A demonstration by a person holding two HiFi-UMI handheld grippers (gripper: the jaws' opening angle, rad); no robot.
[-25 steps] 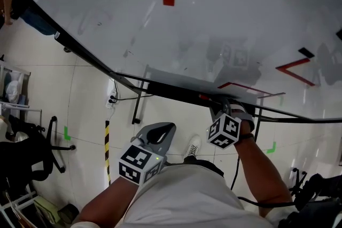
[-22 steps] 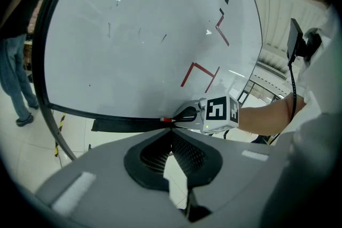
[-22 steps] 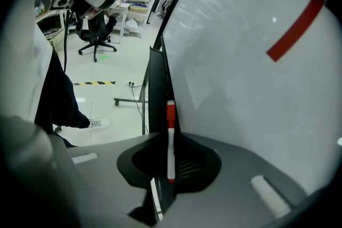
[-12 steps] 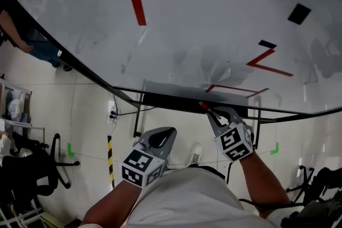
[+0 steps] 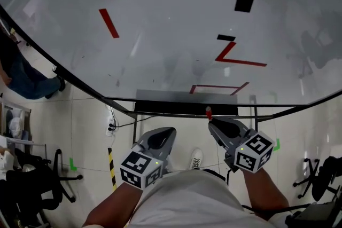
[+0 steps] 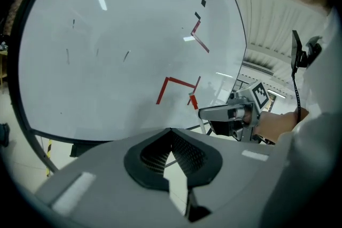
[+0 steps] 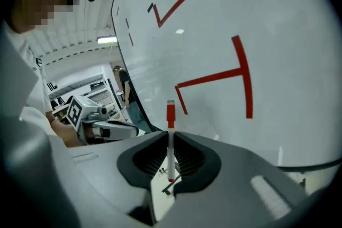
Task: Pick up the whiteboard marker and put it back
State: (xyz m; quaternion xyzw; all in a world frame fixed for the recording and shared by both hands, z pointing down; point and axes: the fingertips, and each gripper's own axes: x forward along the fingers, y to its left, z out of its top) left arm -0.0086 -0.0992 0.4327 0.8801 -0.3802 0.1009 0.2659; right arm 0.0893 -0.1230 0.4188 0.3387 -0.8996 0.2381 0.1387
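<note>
Head view: glossy white whiteboard (image 5: 176,24) with red tape marks fills the top. A black tray ledge (image 5: 176,109) runs along its lower edge. The grey right gripper (image 5: 216,124) sits at 5 o'clock, and the red cap of the white-barrelled whiteboard marker (image 5: 208,112) pokes out of its tips just at the ledge. The grey left gripper (image 5: 159,139) sits at 6 o'clock, off the board. Left gripper view: jaws together, nothing between them; the other gripper and marker show at 3 o'clock. Right gripper view: jaws clamped on the marker's barrel, marker upright, cap toward 12 and clear of the pads (image 7: 184,155). Handling guess: light, stiff, smooth round plastic that will roll or pivot in a loose pinch. Grip mid-barrel, not the cap, which could pull off.
</note>
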